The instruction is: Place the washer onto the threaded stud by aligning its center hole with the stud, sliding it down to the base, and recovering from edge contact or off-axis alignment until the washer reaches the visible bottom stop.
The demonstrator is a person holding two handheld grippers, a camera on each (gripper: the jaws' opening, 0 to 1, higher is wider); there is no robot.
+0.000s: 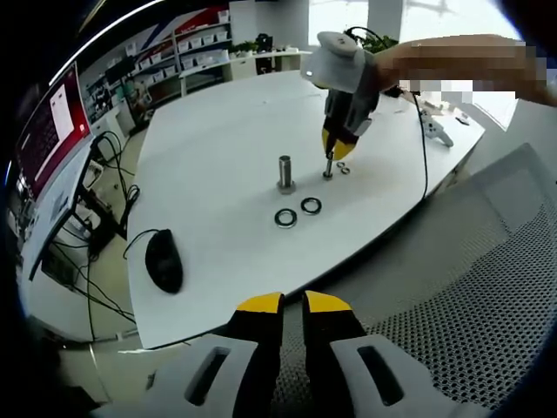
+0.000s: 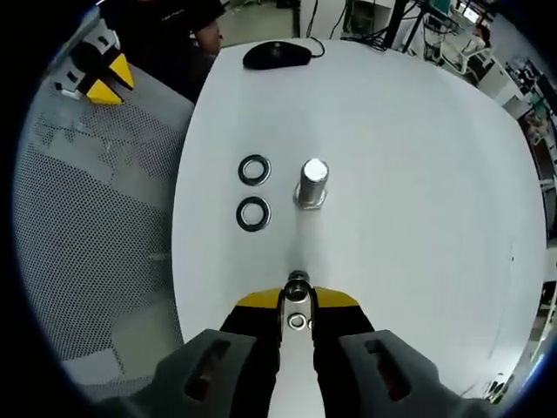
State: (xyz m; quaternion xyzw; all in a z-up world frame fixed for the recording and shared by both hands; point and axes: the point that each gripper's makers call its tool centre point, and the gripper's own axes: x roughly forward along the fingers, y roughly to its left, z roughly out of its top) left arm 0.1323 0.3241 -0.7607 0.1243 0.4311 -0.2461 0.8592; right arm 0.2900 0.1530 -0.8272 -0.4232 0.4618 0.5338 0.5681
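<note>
Washers first, right gripper view: two dark steel washers [image 2: 253, 170] [image 2: 252, 213] lie flat on the white table [image 2: 418, 174], ahead of the right gripper [image 2: 297, 306] and off to its left, well apart from its tips. Both are plain rings with an open centre hole, lying close together without touching. Just right of them stands a large upright bolt [image 2: 312, 183] on its head, bare, no washer on it. The yellow-tipped jaws are closed on a small threaded stud [image 2: 297, 300]. It sits between the tips, seen end-on, with a small ring visible lower on its shaft; whether that is a washer or a nut cannot be told. A black computer mouse [image 2: 276, 54] lies far ahead near the table's far edge. The left gripper [image 2: 106, 77] shows at upper left over a mesh chair [image 2: 87, 218].

Left gripper view: its own jaws rise off the table edge, nearly together with a narrow gap and nothing between them. Far ahead, the right gripper [image 1: 338, 150] is seen from the side, tips down on the thin stud [image 1: 328, 167], which stands upright on the table [image 1: 218, 131]. A small ring [image 1: 344, 168] lies just beside it. The two washers [image 1: 285, 218] [image 1: 311, 205] lie nearer the camera, the big bolt [image 1: 285, 172] behind them, the mouse [image 1: 164, 260] at left.
</note>
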